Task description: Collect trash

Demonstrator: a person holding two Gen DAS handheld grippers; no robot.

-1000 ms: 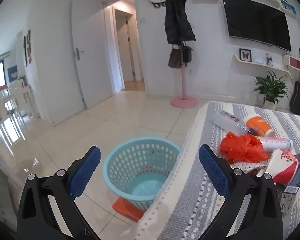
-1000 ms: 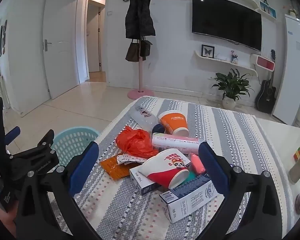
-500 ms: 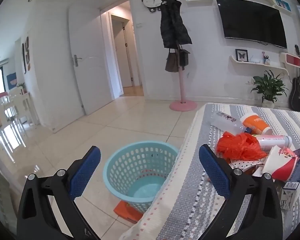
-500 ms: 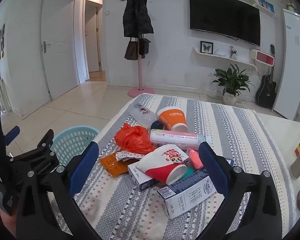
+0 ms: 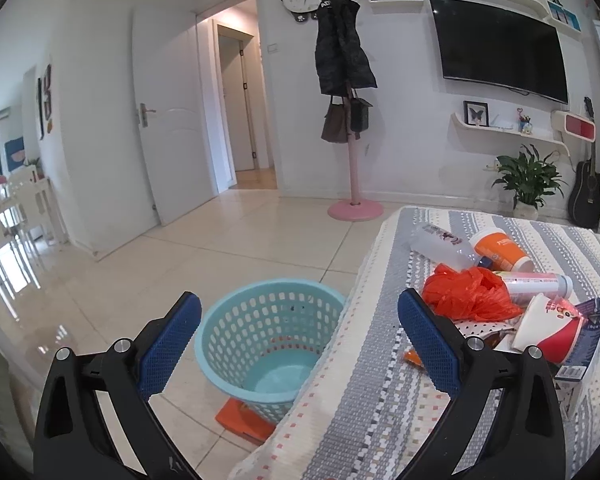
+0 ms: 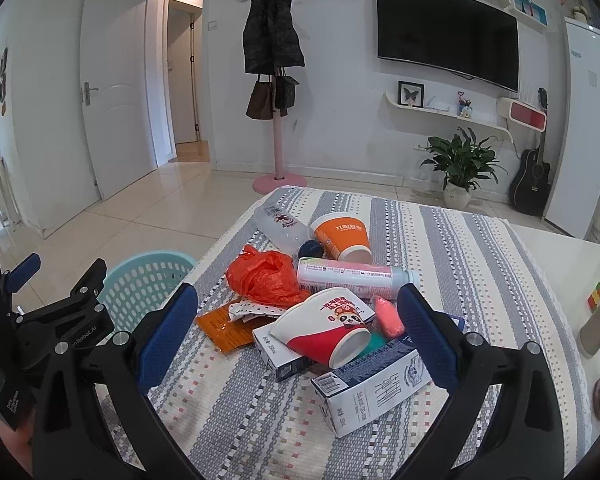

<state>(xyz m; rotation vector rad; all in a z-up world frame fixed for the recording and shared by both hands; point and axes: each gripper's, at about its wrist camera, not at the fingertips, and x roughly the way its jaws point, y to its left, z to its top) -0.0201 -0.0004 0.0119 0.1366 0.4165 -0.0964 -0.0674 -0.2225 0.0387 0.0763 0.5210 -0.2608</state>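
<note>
Teal basket [image 5: 268,344] beside table edge [image 5: 356,300]

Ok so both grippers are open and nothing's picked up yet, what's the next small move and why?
Probably lower the right gripper onto the red and white paper cup and close. Its jaws stand open and empty, the cup lies on top of the pile between them, and the blue basket waits on the floor beside the table.

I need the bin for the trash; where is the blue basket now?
The basket stands on the floor beside the table's left edge, low and central in the left wrist view.
</note>
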